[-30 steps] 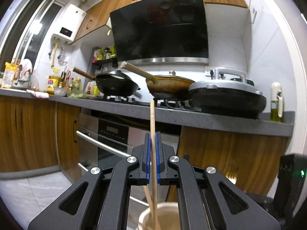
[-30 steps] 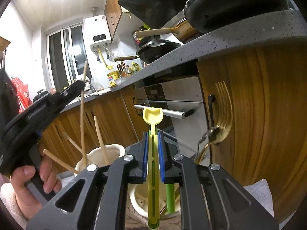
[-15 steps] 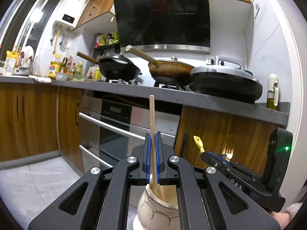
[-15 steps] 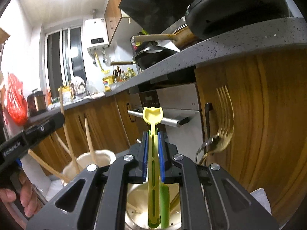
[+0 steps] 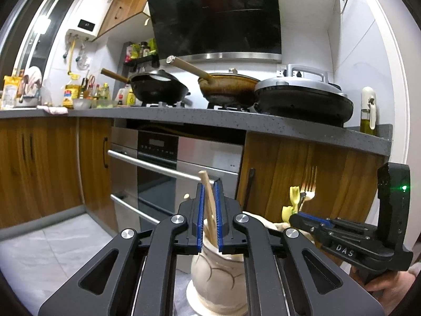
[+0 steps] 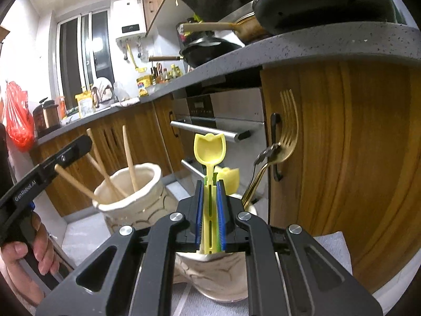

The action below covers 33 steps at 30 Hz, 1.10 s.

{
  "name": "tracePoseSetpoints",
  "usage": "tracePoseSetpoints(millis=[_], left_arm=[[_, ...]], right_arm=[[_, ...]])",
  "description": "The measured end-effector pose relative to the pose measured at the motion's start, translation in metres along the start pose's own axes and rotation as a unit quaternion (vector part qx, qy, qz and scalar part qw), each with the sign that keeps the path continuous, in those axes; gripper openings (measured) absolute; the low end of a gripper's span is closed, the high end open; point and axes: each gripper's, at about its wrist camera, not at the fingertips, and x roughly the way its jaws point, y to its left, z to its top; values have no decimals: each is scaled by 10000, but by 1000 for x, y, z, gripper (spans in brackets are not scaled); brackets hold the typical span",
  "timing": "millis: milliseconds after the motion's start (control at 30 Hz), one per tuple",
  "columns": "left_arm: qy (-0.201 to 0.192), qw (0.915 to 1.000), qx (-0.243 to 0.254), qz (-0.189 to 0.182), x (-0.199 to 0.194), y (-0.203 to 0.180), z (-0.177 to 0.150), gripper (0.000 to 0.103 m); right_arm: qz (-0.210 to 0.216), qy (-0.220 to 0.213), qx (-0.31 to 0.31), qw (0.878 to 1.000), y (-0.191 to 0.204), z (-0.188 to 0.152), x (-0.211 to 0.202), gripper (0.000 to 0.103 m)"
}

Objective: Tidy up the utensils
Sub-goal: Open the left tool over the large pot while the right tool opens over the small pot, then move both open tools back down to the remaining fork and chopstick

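Letting go is what the left gripper [image 5: 209,210] is doing right now: its blue jaws are opening, and the wooden chopstick [image 5: 208,197] between them leans loose, with a gap showing on both sides where a second ago the pads were clamped flat on it. The stick also sits far lower than it did then; most of its length is now down inside the cream vase [image 5: 215,281] below the jaws, alongside the other wooden sticks already standing there. To my eye that chopstick is as good as delivered, and the left hand only needs to back off without knocking it.

The right gripper [image 6: 210,210] has changed much less. It is clamped tight on the flat handle of the yellow spoon [image 6: 209,149], bowl end up, just as it was a second ago, but the second vase [image 6: 210,273] under it has come closer beneath the jaws. In that vase 1 more yellow spoon [image 6: 229,177] and 2 forks [image 6: 285,131] already stand. I would judge the yellow spoon's release comes next, once it is lowered into the mouth.
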Motion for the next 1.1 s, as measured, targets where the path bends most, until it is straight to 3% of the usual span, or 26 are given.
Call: tracePoseSetpoints(millis=[67,167,267,300,400,500,667,700,1100], left_arm=[[-19,10000,-3,18,-3,1,0,14],[-62,10000,17,44,-11,2,0,17],[-105,9999,33,110,-20,2,-1,41],[-125,9998,24,127,-24,2,-3,47],[-59,9998,25,211,-33,2,-7,53],[38,9996,-11,269,-43,2,-14,76],[303,9990,0,328,-54,0,-30,85],[380,9987,-17,348,-56,0,-34,93],[1210,9911,-178,521,-72,9,-73,95]], right_arm=[[5,38,7,10000,0,-2,-2,16],[16,-57,70,10000,0,-3,-12,37],[-24,-133,121,9998,-2,-4,-26,41],[-33,-168,163,9997,-3,-5,-31,48],[-36,-181,275,9995,-4,-10,-44,63],[-42,-152,310,9994,-2,-18,-56,79],[-53,-49,313,9995,3,-33,-69,98],[-60,-15,327,9994,3,-36,-71,98],[-269,700,-23,9972,25,-70,-73,98]])
